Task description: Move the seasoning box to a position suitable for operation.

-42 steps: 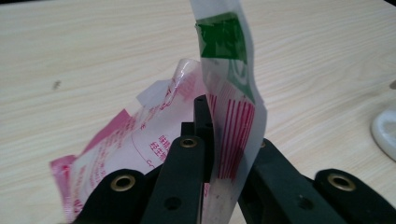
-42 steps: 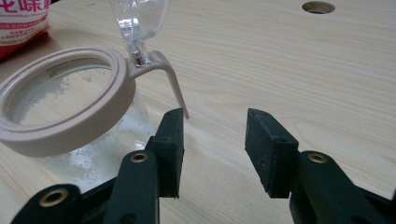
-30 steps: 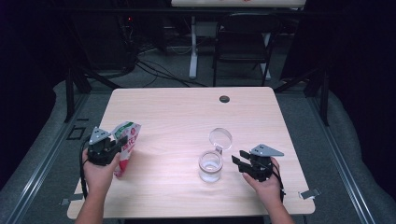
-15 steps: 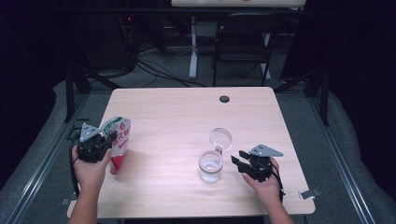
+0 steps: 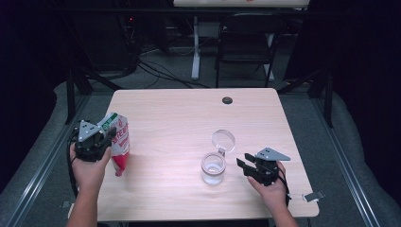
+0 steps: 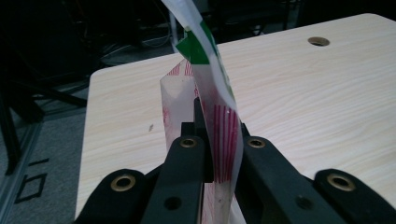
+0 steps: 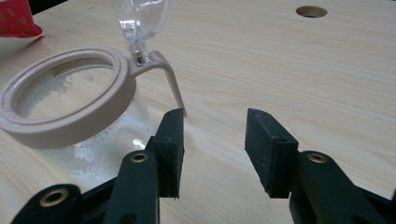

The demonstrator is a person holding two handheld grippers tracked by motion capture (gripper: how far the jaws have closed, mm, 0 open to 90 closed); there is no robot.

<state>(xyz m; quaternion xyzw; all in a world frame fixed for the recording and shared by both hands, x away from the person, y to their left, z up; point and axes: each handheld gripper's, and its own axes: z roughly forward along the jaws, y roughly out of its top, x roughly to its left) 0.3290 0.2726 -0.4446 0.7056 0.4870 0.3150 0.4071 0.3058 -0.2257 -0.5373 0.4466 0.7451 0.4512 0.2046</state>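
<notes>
A red, white and green pouch (image 5: 118, 142) hangs at the table's left edge, pinched in my left gripper (image 5: 94, 141). In the left gripper view the jaws are shut on the pouch (image 6: 219, 135), which rises between them. A clear glass jar (image 5: 213, 167) with a beige rim stands near the table's middle front, its clear lid (image 5: 223, 140) swung open behind it. In the right gripper view the jar (image 7: 74, 116) sits just left of my right gripper (image 7: 215, 144), which is open with nothing between its fingers. Whitish powder clings inside the jar. My right gripper (image 5: 249, 166) rests low, right of the jar.
The wooden table (image 5: 189, 118) has a round cable hole (image 5: 227, 100) near its far edge. A dark chair (image 5: 246, 47) and cables lie on the floor beyond. Grey floor and metal rails run along both sides of the table.
My left gripper has lifted the pouch and carried it left toward the table's edge, turning it more upright. The right gripper and the jar have stayed where they were.
</notes>
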